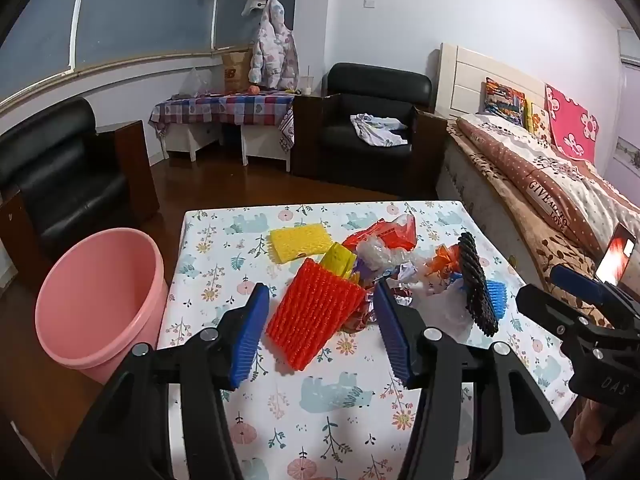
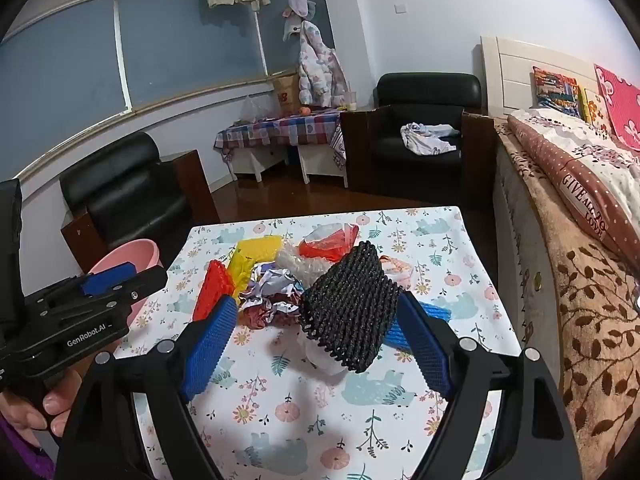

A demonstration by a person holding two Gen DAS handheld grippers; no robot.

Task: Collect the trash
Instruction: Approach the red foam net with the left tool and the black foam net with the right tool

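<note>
- Two grippers hang tilted down over a small table (image 1: 224, 220) covered with a floral cloth; its near half lies bare, and the trash is heaped toward the far half.
- Left gripper (image 1: 320, 300): jaws spread wide, pinching nothing. The red foam net (image 1: 316, 316) lies flat on the cloth between its blue pads, touching neither as far as the view shows.
- Right gripper (image 2: 316, 316): jaws spread wide, empty. The black foam net (image 2: 346, 312) stands tilted between its fingers, close to the right pad; whether it touches I cannot tell.
- Behind the nets lie a yellow foam net (image 1: 298, 244), a yellow wrapper (image 1: 340, 260), bubble wrap (image 1: 378, 258), a red plastic bag (image 1: 384, 234), crumpled paper (image 2: 276, 284) and an orange wrapper (image 1: 446, 260); a blue foam net (image 1: 496, 292) sits just behind the black one.
- Pink bin (image 1: 100, 300): it stands on the floor against the table's left edge, mouth open upward, rim below the tabletop.
- Right of the table, a bed (image 2: 580, 280) runs close along the edge, leaving only a narrow gap.
- Beyond the far edge, dark wood floor (image 1: 224, 176) stays open up to two black armchairs (image 1: 372, 128) and a checked side table (image 1: 224, 110).
- In the right wrist view, a hand (image 2: 44, 408) grips the left gripper's handle at the lower left, beside the table's left edge.
</note>
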